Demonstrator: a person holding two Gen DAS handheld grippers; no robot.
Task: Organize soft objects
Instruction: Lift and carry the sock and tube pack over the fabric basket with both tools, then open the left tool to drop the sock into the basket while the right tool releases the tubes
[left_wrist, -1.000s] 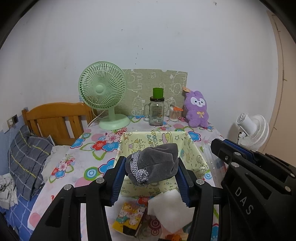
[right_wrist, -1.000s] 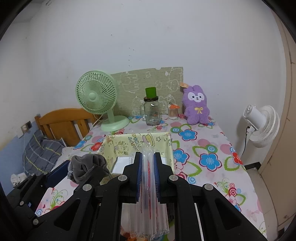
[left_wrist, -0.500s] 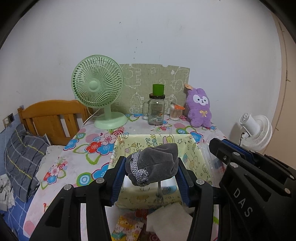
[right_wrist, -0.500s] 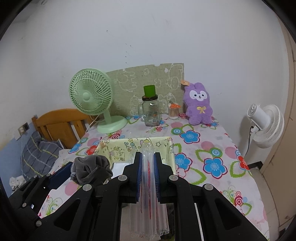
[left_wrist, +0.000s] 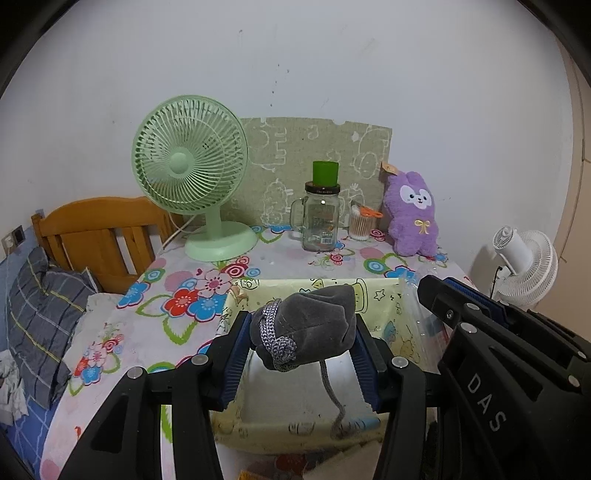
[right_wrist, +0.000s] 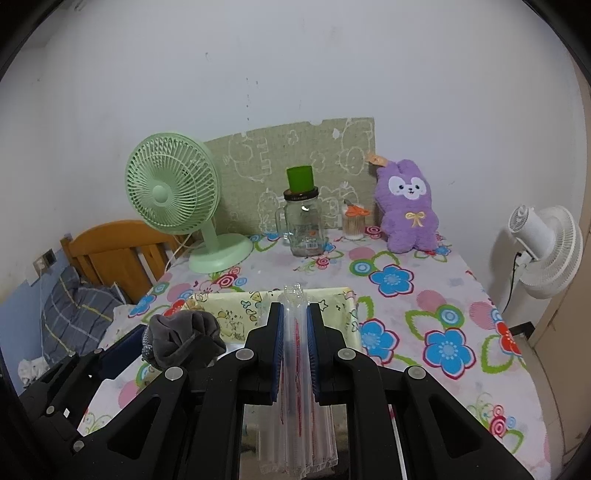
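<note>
While left tongs (left_wrist: 301, 332) pinch the grey pouch (left_wrist: 306, 325), right tongs (right_wrist: 295, 328) clamp a clear bag (right_wrist: 295, 387).

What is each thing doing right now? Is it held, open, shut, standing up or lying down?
Left gripper: shut on the grey pouch.
Grey pouch: held above the yellow box, cord dangling.
Right gripper: shut on the clear plastic bag.
Clear plastic bag: held, hanging down.
Yellow box: open.
Green fan: upright.
Glass jar: upright, lidded.
Purple plush: upright against the wall.
</note>
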